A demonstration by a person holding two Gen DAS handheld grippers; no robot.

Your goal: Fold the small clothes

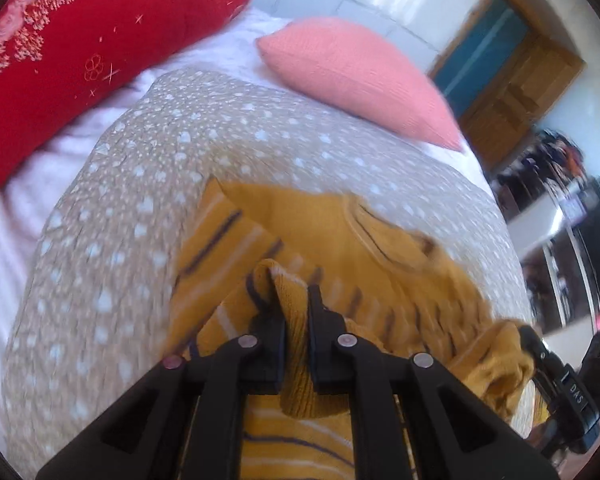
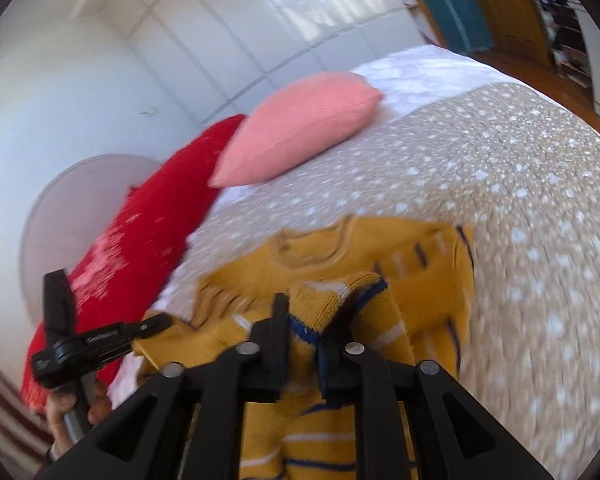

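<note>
mustard-yellow knitted sweater [image 1: 332, 240] with dark and white stripes lies half-folded on the bed's beige dotted quilt [image 1: 112, 208], soft, light and floppy, best pinched at its hem, which the left gripper [image 1: 296, 308] and right gripper [image 2: 304, 320] both clamp.

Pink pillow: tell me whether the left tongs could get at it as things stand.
Probably not yet. The left tongs are shut on the yellow sweater, so they are occupied. The bedspread between them and the pink pillow looks bare, so the path itself seems free.
</note>
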